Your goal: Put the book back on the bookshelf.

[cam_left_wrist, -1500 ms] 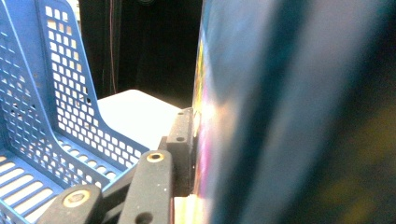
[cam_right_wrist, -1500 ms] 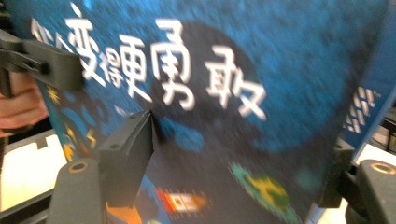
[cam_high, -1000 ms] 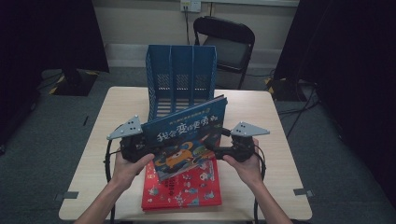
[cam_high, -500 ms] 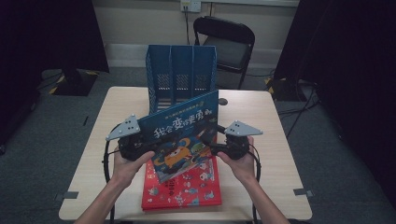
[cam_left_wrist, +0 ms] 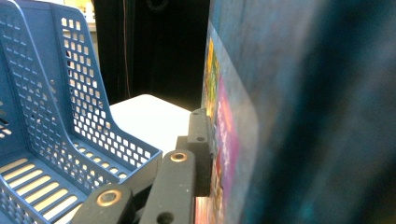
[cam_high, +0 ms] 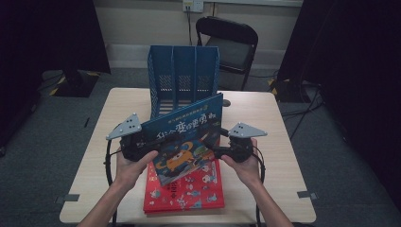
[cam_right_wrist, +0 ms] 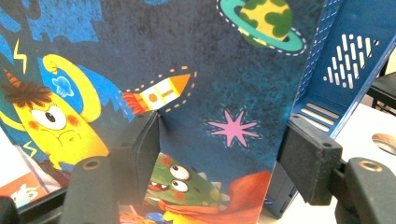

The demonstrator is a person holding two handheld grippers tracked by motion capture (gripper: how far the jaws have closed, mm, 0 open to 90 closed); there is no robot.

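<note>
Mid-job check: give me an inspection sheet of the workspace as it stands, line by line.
Surface: pale wooden table, bare around the work.
Job's things: blue picture book lifted and tilted in front of the blue file rack; red book flat beneath it.
Clutter: nothing seen.
Grippers: left gripper clamps the blue book's left edge; right gripper has its jaws apart, one lying against the cover.
Cables: black cable loops by the left hand.
Surroundings: black folding chair behind the table, grey floor, dark curtains.

black folding chair (cam_high: 230,45) behind table (cam_high: 279,137), wall outlet (cam_high: 193,5) above it, dark curtains either side, red book (cam_high: 189,191) flat on table
</note>
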